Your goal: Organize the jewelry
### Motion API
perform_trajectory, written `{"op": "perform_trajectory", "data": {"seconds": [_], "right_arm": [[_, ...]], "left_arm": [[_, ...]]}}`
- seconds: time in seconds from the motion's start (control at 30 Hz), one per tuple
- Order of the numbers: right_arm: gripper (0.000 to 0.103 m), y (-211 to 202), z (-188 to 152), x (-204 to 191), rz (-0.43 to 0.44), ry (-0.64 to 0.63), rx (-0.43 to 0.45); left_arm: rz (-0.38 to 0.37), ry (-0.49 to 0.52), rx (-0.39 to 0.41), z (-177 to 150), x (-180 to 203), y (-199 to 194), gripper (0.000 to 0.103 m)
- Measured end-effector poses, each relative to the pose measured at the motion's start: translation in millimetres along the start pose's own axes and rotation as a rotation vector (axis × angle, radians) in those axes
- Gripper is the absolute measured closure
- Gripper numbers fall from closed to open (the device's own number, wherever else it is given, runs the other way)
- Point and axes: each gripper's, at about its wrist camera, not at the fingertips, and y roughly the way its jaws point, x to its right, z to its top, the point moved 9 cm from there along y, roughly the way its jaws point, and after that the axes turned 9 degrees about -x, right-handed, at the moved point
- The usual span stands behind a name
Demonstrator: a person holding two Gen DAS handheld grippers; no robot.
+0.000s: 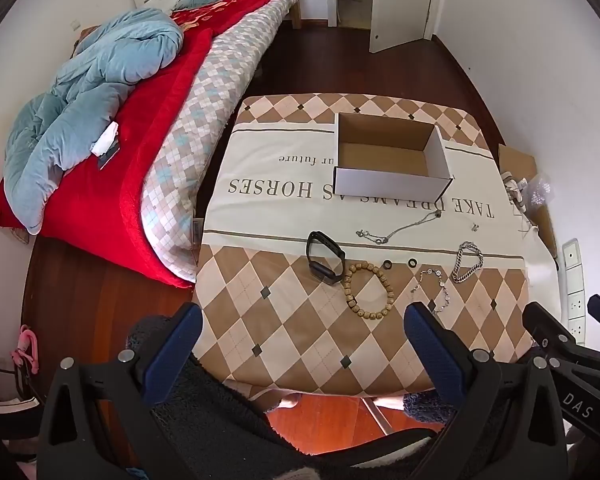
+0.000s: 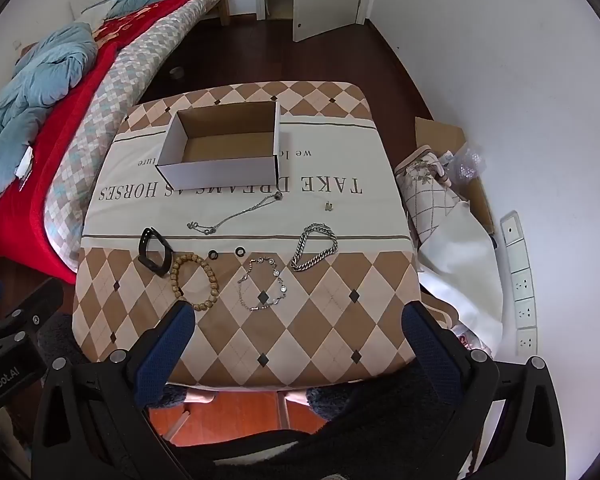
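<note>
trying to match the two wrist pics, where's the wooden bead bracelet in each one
Left wrist view: the round tan wooden bead bracelet lies right of centre, beside the black wristband.
Right wrist view: it lies left of centre, just above the right claw's left blue finger.
Shared landmark: the open white cardboard box, further back on the checked tablecloth.

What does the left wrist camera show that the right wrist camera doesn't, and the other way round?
Only the left wrist view shows pink hangers on the floor by the bed. Only the right wrist view shows the pale floral bag and white cloth right of the table. Both show the empty cardboard box, black band, wooden bead bracelet, two silver bracelets and a thin chain. Both grippers are open.
</note>
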Motion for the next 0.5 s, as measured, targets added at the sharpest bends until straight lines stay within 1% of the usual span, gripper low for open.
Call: {"op": "perform_trajectory", "data": {"seconds": [0.2, 0.5], "right_arm": [[0.0, -2.1, -0.7, -0.4, -0.005, -0.002, 0.011], [0.0, -6.2, 0.0, 0.4, -0.01, -0.001, 0.016]], "left_arm": [[-0.008, 0.001, 0.0, 1.7, 0.2, -2.3, 0.0], [0.0, 0.002, 0.006, 2.0, 2.3, -4.4, 0.0]]}}
